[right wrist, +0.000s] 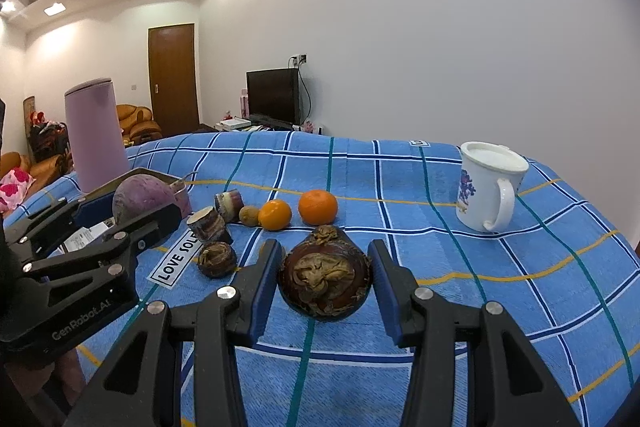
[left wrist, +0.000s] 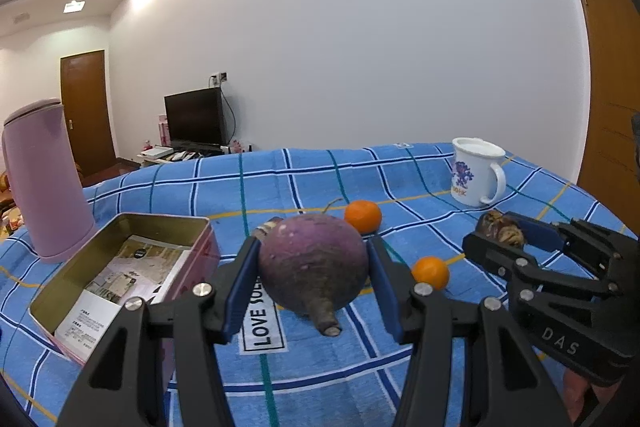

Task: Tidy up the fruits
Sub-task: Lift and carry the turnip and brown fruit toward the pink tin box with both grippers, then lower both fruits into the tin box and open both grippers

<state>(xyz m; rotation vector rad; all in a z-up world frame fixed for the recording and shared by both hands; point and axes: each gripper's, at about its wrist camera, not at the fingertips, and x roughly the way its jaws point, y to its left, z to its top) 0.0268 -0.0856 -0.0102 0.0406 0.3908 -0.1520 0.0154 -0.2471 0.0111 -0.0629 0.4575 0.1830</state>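
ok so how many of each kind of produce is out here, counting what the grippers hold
purple turnip: 1
oranges: 2
dark brown bulbs: 2
cut cane pieces: 2
small brown kiwi-like fruit: 1
total: 8

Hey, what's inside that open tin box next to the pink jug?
The tin box holds printed paper leaflets lying on its bottom, no fruit visible. Its near corner is hidden behind the left tongs.

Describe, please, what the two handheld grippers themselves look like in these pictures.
Both are matte black plastic linkage frames with silver round bolts at the pivots and two flat fingers faced with dark blue pads. The left gripper carries white "GenRobot.AI" lettering on its side, visible in the right wrist view; the right gripper shows lettering ending in "DAS" in the left wrist view. No cables or sleeves show.
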